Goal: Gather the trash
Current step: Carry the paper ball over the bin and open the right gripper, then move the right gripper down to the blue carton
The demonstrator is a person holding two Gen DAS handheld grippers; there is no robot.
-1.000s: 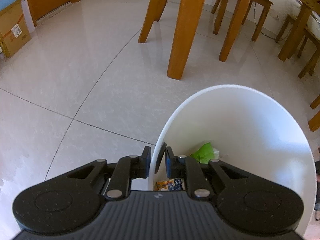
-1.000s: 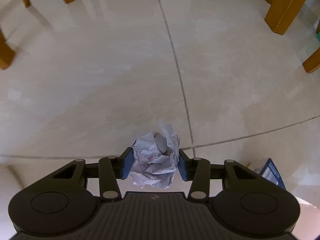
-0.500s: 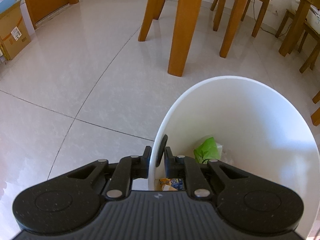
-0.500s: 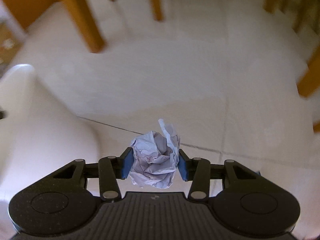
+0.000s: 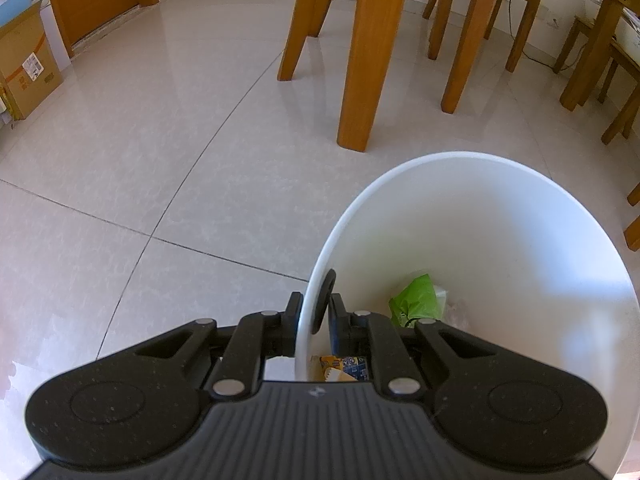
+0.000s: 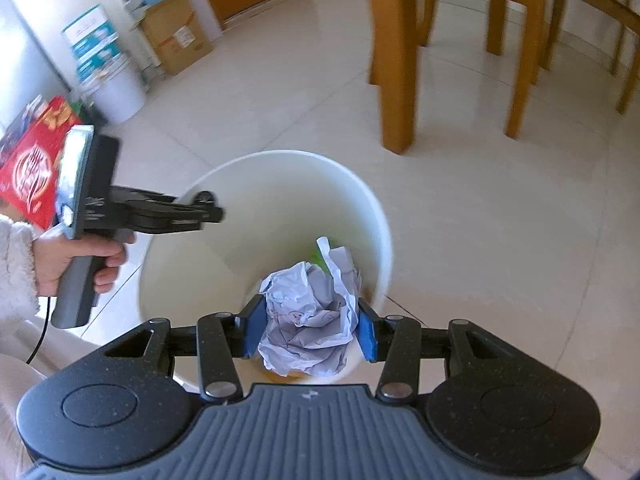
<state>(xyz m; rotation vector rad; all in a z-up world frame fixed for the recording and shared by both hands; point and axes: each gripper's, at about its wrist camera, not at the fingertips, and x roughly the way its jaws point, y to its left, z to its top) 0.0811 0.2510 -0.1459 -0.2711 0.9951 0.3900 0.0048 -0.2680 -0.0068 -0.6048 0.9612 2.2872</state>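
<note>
In the left wrist view, the left gripper (image 5: 316, 312) pinches the thin rim of a smooth white plastic bin (image 5: 500, 216), one black finger outside the wall and one inside, pressed against it. The bin's round mouth fills the lower right, its far side cut off by the frame edge. Down inside lie a crinkled green wrapper (image 5: 416, 300) and a small blue and yellow packet (image 5: 346, 366), the packet half hidden behind the gripper's body. Glossy pale floor tiles (image 5: 160, 160) with thin dark joints stretch away to square-cut wooden table legs (image 5: 362, 60) and a cardboard box (image 5: 26, 68) at the left edge.

In the right wrist view, the right gripper (image 6: 308, 326) clamps a crumpled ball of white paper (image 6: 310, 312) between blue pads — the ball hangs over the bin's (image 6: 352, 196) open mouth, apart from its wall. The paper is deeply creased, with faint pen marks too small to read. It hides most of the bin's contents; only a sliver of green shows behind it. At left, a hand (image 6: 76, 262) in a fuzzy white sleeve (image 6: 14, 264) grips the left gripper's (image 6: 210, 210) handle — its tips meet the bin rim. The background boxes and chair legs are blurred.
</note>
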